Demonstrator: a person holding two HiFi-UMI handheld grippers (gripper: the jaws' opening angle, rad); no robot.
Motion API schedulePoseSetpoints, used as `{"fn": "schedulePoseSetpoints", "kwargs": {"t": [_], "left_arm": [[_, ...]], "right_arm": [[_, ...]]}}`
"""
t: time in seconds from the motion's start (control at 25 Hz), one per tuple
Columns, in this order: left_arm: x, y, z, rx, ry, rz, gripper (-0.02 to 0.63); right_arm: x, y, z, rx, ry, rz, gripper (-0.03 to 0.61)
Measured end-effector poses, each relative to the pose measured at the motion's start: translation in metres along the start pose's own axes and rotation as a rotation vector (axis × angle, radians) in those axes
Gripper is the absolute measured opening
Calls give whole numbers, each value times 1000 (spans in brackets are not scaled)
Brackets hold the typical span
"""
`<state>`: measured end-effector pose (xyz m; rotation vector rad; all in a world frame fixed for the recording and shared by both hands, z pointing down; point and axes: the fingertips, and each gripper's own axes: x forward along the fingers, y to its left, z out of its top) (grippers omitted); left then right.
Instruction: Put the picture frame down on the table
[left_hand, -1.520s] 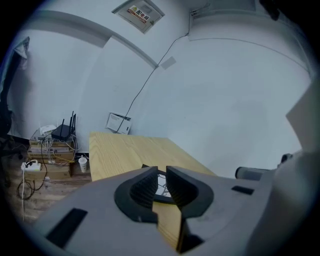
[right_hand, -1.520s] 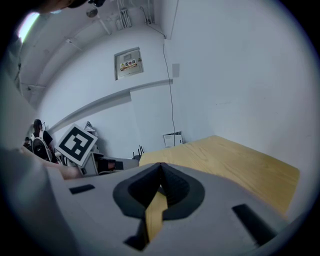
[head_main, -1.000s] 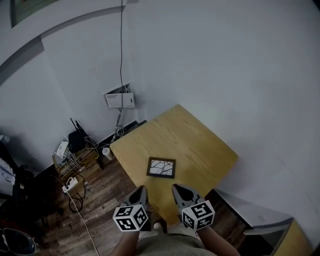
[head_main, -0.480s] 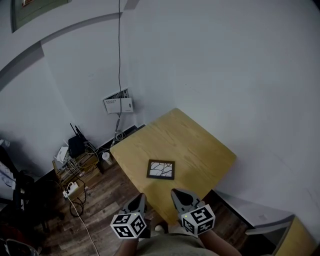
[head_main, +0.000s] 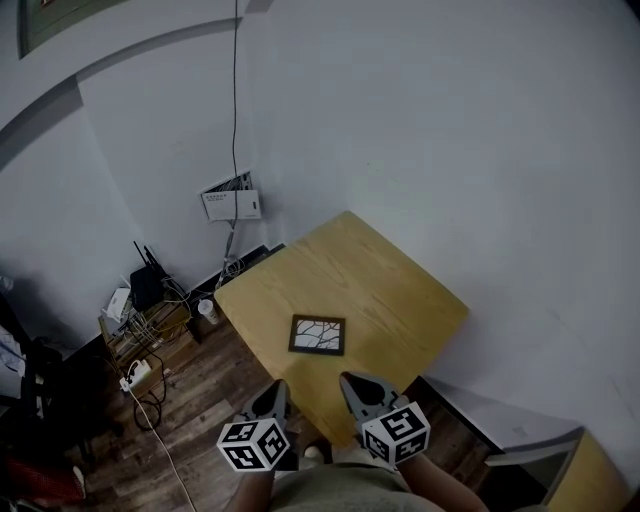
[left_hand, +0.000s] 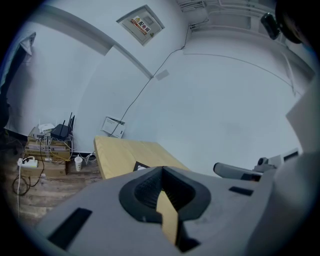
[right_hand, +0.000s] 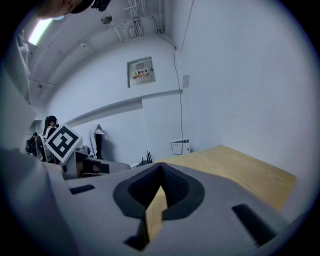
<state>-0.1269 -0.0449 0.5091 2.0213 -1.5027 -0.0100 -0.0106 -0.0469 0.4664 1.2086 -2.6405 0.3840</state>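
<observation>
Left of centre, bottom of the head view: the left gripper (head_main: 274, 393), its fingers (left_hand: 142, 192) pressed together on nothing, beside the tabletop's (head_main: 390, 290) near corner. Centre: the picture frame (head_main: 318, 335) lying flat on the wooden tabletop, toward that near corner, apart from both grippers. Right of centre: the right gripper (head_main: 354, 384), fingers likewise pressed together and empty, over the corner.

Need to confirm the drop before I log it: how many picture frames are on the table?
1. The dark-rimmed rectangular picture frame lies flat on the light wooden table, near its lower edge in the head view. None looks hidden.
</observation>
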Motion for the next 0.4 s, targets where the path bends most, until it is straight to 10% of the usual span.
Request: {"fn": "schedulePoseSetpoints", "kwargs": {"t": [0.4], "left_arm": [[4, 1, 1, -12, 2, -3, 3]], "right_arm": [[5, -3, -2, 1, 9, -1, 0]]}}
